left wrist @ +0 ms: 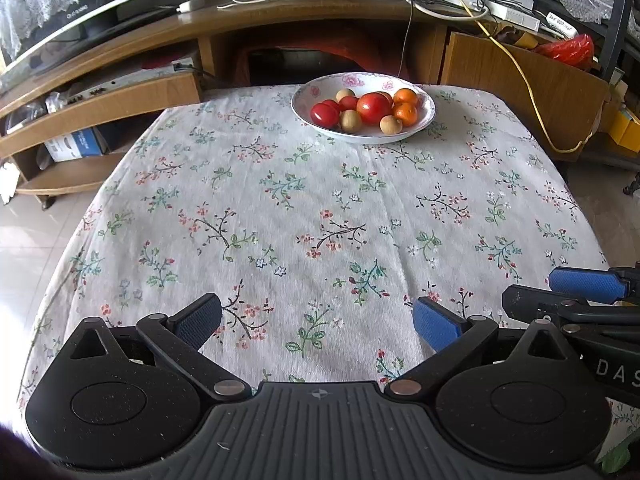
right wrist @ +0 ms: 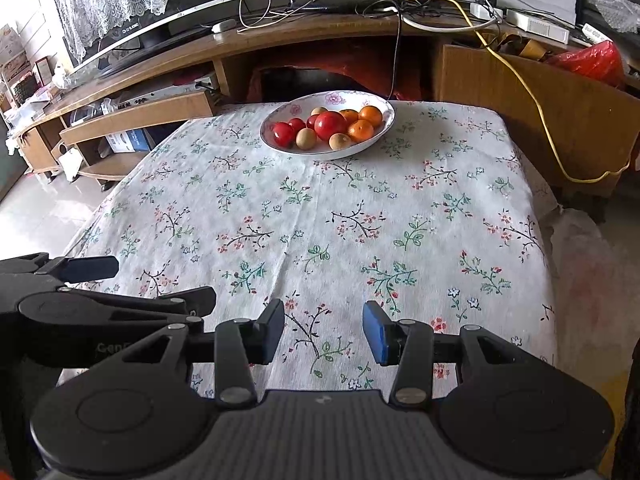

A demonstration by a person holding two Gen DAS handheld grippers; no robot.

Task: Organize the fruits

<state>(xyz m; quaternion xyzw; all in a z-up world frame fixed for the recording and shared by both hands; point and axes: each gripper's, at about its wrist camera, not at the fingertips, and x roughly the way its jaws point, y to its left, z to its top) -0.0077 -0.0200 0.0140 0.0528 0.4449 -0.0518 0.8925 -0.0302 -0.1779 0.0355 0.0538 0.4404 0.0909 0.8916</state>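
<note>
Table: I see a table under a floral tablecloth [left wrist: 280, 200] filling most of both wrist views; its near half is bare cloth.
TV stand: a wooden stand [right wrist: 320, 36] runs along the far side, just behind the table, carrying a television [right wrist: 132, 20] at far left and tangled cables, among them a yellow cable [right wrist: 532, 92] trailing down at far right.
Left gripper [left wrist: 318, 322]: I hold it above the near edge of the table, angled down toward the cloth. Its jaws stand wide apart with only tablecloth between the blue pads; it grips nothing.
Right gripper [right wrist: 324, 330]: I hold it just to the right of the left one, also above the near edge. Its jaws stand partly apart, a narrower gap than the left's, and nothing sits between them. In the left wrist view its fingers [left wrist: 586, 284] enter at the right edge.
Bowl: a white bowl [left wrist: 426, 118] with pink flower print rests at the far edge of the table, well apart from both grippers.
Fruits: all lie inside the bowl, touching one another. A large red tomato [left wrist: 374, 107] sits in the middle, smaller red ones [left wrist: 324, 115] to its left, two oranges [left wrist: 406, 105] to its right, and small tan round fruits [left wrist: 390, 125] along the near side and one at the far side.
</note>
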